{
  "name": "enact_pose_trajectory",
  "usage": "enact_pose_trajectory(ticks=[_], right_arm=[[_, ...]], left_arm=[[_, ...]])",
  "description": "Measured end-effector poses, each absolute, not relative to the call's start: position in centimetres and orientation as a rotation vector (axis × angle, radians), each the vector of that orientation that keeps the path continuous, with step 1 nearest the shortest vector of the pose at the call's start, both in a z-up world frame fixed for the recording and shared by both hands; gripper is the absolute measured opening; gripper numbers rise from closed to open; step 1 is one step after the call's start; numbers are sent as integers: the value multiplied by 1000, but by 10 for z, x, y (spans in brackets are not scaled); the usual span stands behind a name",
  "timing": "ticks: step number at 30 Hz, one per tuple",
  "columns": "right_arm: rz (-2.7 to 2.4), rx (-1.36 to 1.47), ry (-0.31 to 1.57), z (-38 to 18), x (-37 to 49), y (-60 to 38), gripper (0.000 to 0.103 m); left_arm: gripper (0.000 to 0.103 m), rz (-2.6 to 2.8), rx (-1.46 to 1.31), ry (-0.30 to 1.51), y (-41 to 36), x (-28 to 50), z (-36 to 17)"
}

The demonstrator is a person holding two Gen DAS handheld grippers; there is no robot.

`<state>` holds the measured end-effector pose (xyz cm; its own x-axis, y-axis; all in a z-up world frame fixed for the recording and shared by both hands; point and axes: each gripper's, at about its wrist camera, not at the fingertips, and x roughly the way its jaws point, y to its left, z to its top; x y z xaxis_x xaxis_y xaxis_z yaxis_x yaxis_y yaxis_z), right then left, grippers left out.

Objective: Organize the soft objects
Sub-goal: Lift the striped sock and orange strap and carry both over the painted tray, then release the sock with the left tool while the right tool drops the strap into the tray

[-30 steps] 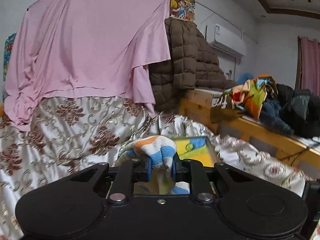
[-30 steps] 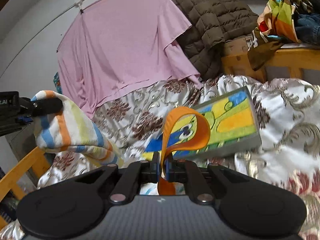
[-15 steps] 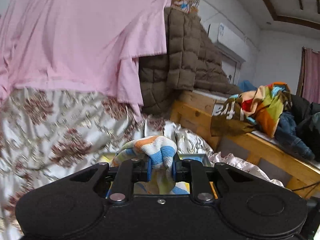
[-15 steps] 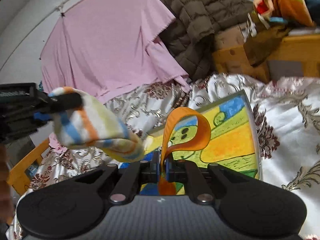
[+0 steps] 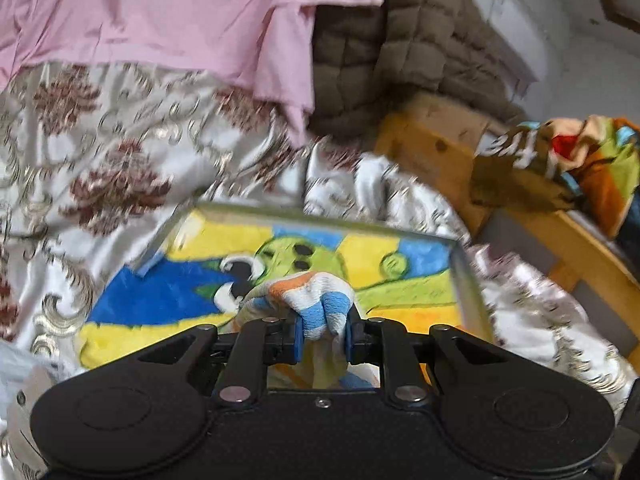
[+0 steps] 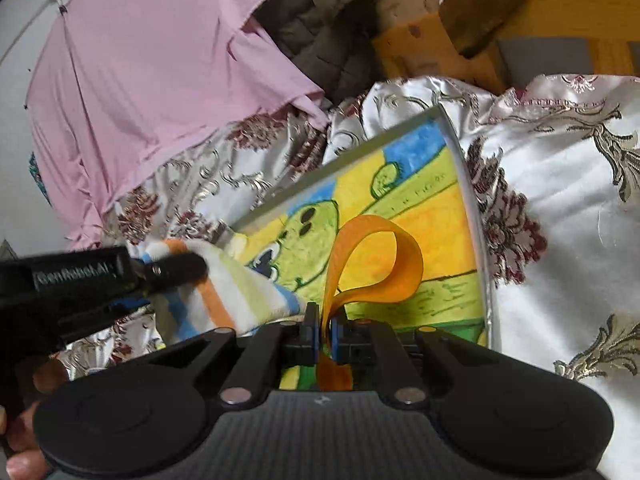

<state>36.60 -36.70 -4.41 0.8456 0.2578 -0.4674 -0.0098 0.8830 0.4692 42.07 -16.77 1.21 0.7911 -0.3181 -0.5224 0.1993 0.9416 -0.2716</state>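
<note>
Bedding fills both views: a cream satin bedspread (image 5: 132,160) with maroon flowers, a pink sheet (image 5: 172,12) hanging behind it and a brown quilted coat (image 5: 384,52) beside that. On the spread lies a shallow tray (image 6: 474,216) with a grey rim and a bright cartoon picture lining its floor; I take it for the place where the soft things go.

My left gripper (image 5: 322,330) has its jaws drawn narrow around a bunched fold of the striped towel (image 5: 308,300), which hangs in the air over the near part of the tray. In the right wrist view the same towel (image 6: 236,288) droops from that gripper, its lower end close to the tray's near-left edge; I cannot tell whether it touches. My right gripper (image 6: 325,330) is pinched fully together on an orange ribbon (image 6: 372,256), whose loop stands up over the tray.

I judge this as the carry-in step, both items over the tray and neither set down. Next I would lower the towel until it rests inside the rim, then part the left jaws, and bring the ribbon down beside it without snagging the loop.
</note>
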Motion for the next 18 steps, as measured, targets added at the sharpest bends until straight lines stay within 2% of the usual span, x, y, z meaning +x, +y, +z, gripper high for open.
enact_pose_trajectory(ticks=[4, 6, 11, 14, 16, 18], right_arm=[[136, 461, 570, -45, 367, -367, 8], [137, 464, 573, -43, 367, -367, 13], [121, 450, 595, -42, 368, -367, 20], [114, 444, 605, -41, 366, -368, 23], [117, 441, 609, -39, 365, -369, 27], [122, 435, 613, -36, 362, -368, 36]], left_arm=[[21, -243, -195, 654, -166, 427, 2], [23, -224, -181, 681, -166, 429, -1], [27, -196, -134, 733, -168, 430, -5], [38, -176, -130, 756, -168, 429, -5], [43, -168, -136, 763, -166, 428, -3], [53, -159, -134, 765, -166, 426, 0]])
